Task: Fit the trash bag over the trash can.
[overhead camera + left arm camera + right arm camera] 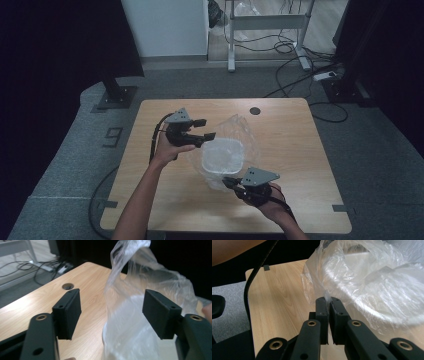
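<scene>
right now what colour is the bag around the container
Clear, see-through plastic bag, slightly whitish where it crinkles; it shows best in the right gripper view.

A wooden table (280, 210) stands on grey carpet (380, 165), with cables (300, 65) and a white wall panel (165, 25) behind.

- The room is dim; the far corners are almost black.
- The table (280, 125) is lit evenly, with soft shadows.
- The plastic bag (150, 290) looks blurred and overexposed close up.

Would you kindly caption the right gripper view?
Right gripper pinching the clear plastic bag's edge on the wooden table.
</scene>
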### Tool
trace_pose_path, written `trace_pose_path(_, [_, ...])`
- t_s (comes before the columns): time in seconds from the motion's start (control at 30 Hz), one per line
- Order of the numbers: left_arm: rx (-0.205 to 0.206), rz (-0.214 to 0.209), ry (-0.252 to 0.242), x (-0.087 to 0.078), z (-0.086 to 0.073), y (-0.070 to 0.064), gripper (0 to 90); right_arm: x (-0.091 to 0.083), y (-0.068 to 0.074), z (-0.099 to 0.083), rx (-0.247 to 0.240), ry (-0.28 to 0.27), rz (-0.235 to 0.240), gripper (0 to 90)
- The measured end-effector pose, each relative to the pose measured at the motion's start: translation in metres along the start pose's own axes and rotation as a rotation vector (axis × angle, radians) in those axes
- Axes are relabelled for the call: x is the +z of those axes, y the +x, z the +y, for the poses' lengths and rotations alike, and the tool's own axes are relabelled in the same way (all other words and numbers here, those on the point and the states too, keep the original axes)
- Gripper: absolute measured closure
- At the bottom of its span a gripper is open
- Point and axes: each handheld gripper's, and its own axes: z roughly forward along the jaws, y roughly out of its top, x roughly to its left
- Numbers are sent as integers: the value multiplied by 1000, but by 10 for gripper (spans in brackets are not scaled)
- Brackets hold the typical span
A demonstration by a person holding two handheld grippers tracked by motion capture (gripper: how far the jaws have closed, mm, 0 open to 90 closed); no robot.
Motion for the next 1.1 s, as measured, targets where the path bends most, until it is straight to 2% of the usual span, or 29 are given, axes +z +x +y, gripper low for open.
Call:
trace_pose_path(0.1, [-15, -25, -8, 5, 5, 7, 355, 0, -1, 0, -5, 3, 1, 849])
trace_pose_path(0.2, [-13, -31, 0, 10, 11, 11, 376, 0, -1, 0, -10, 2, 4, 849])
trace_pose_path(0.37, [14, -43, 26, 21, 18, 11, 440, 0, -1, 1, -18, 5, 8, 849])
trace_pose_path(0.43, [23, -61, 38, 26, 19, 11, 456, 0, -1, 2, -20, 6, 9, 849])
trace_pose_path(0.57, [38, -58, 54, 35, 19, 8, 526, 0, -1, 1, -21, 5, 8, 850])
trace_pose_path(0.67, [46, -47, 77, 41, 18, 6, 653, 1, -1, 1, -21, 4, 10, 849])
trace_pose_path(0.73, [30, -85, 96, 42, 18, 7, 790, 1, -1, 1, -22, 5, 11, 849])
trace_pose_path(0.77, [20, -83, 106, 42, 18, 6, 845, 1, -1, 1, -22, 4, 11, 849])
trace_pose_path(0.83, [31, -35, 127, 42, 17, 5, 897, 1, 0, 1, -21, 2, 11, 849])
trace_pose_path(0.9, [25, 29, 145, 42, 15, 6, 900, 0, 0, 0, -20, 1, 10, 849])
trace_pose_path(1.0, [-7, 72, 142, 39, 10, 11, 900, -3, 1, -3, -17, -9, 10, 849])
trace_pose_path(1.1, [-35, 85, 139, 37, 6, 17, 900, -4, 1, -7, -11, -15, 8, 849])
